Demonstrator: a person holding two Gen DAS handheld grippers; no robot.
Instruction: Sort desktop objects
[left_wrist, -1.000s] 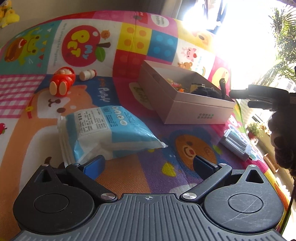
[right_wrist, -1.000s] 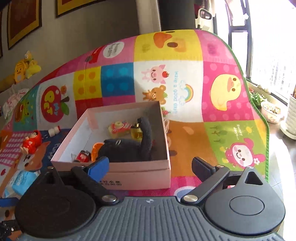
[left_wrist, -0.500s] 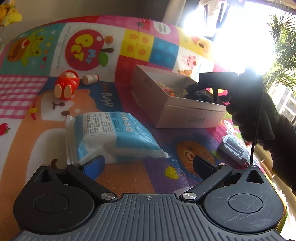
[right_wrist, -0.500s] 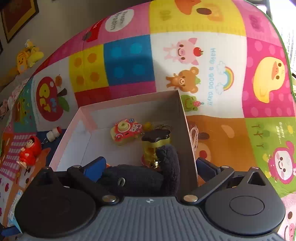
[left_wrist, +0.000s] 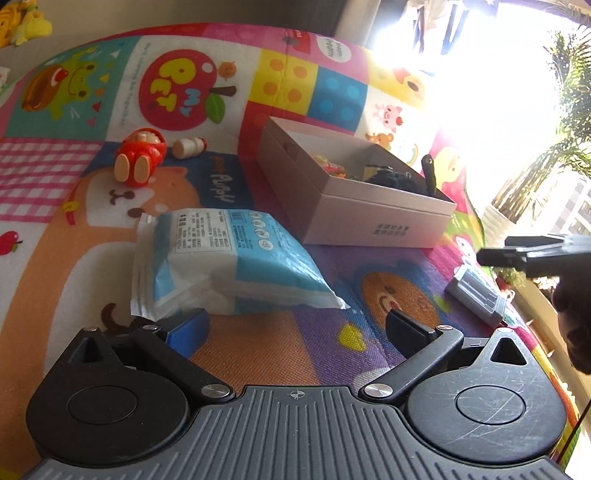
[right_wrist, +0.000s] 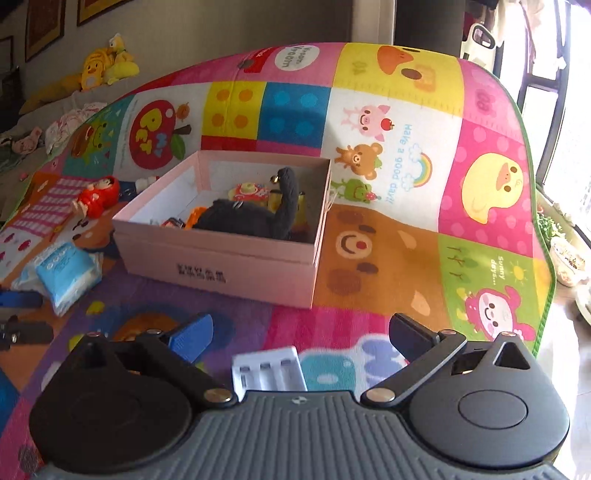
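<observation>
R gripper (right_wrist: 299, 334) has pulled back from pink cardboard box (right_wrist: 218, 266); black plush toy (right_wrist: 251, 218) now left inside, frame centre. Jaws apart, just narrowed slightly, nothing gripped; white battery case (right_wrist: 269, 373) lies lower centre, likely next. L gripper (left_wrist: 295, 328) apart, idle near blue-white tissue pack (left_wrist: 225, 262).

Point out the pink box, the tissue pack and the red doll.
Pink box (right_wrist: 218, 266): right wrist view, front wall.
Tissue pack (left_wrist: 236, 266): left wrist view, top face.
Red doll (left_wrist: 142, 155): left wrist view, red body.
</observation>
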